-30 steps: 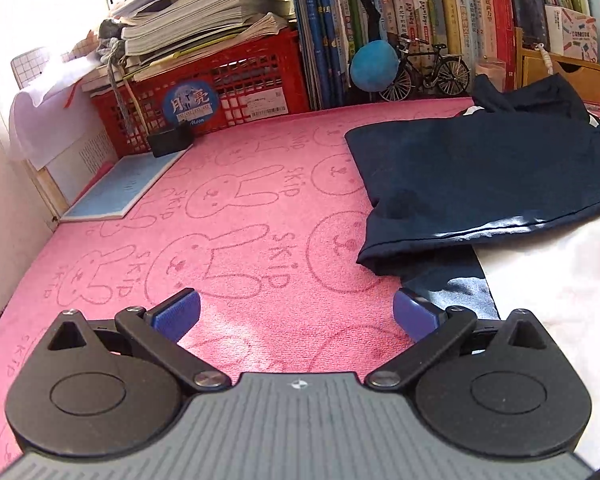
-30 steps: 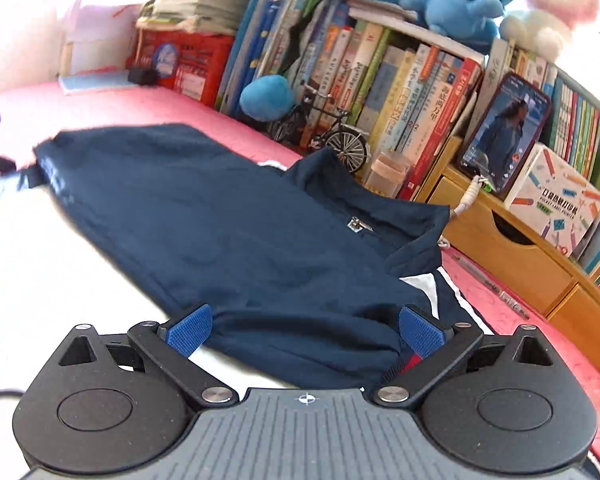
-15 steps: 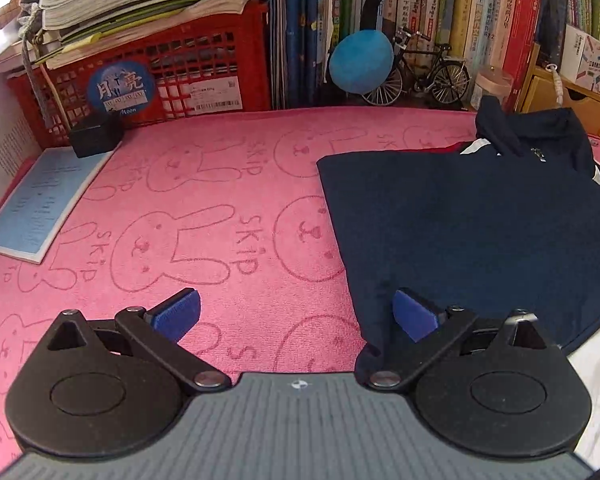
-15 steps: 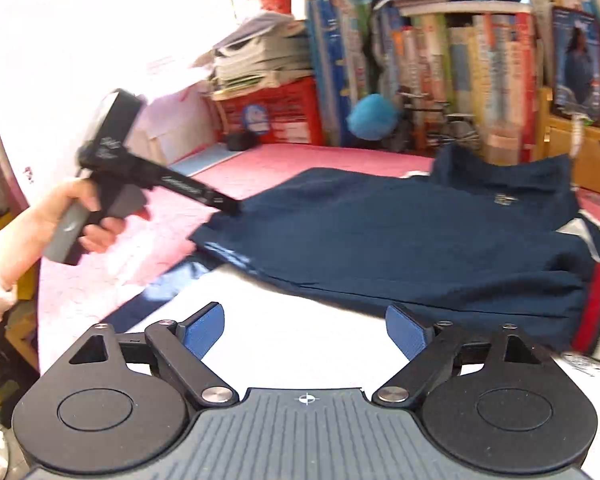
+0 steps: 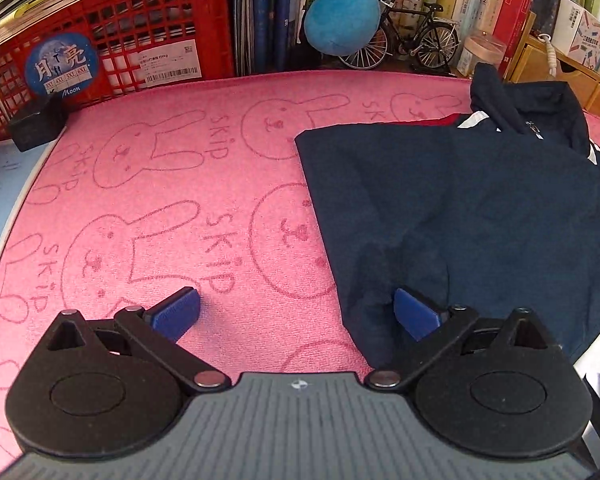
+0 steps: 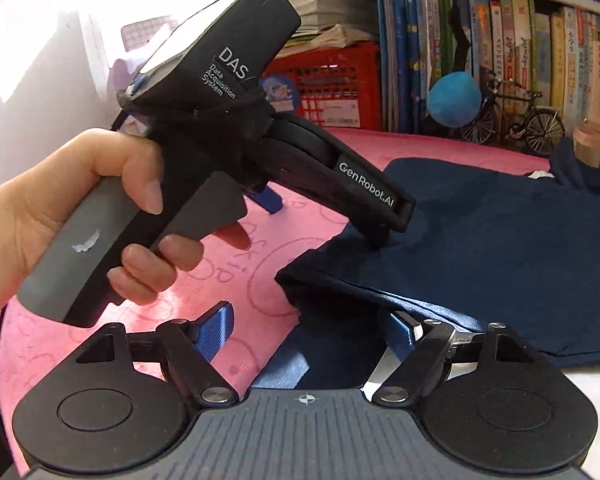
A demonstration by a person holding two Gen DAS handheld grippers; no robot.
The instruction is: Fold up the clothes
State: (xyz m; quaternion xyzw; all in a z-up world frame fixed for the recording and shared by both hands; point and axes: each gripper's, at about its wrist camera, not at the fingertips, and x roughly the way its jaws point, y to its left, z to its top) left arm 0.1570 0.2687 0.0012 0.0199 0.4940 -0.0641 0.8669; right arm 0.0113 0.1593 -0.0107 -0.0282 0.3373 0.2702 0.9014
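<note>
Closer now, both wide-open, empty tools, left (image 5: 296,314) marked "GenRobot.AI", right (image 6: 312,326), straddle navy shirt (image 5: 480,216).

Navy garment (image 5: 480,208) on pink bunny-print mat (image 5: 160,208); red crate (image 5: 140,40).

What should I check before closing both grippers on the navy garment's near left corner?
1. Left gripper open: ok, jaws spread wide.
2. Left gripper straddles the navy garment edge: ok, one pad on the cloth, the other over the pink mat.
3. Right gripper open: ok.
4. Right gripper at the corner: ok, the corner lies between its pads.
5. Cloth actually between the pads in depth: cannot tell.
6. Grippers clear of each other: not ok, they sit very close.
</note>
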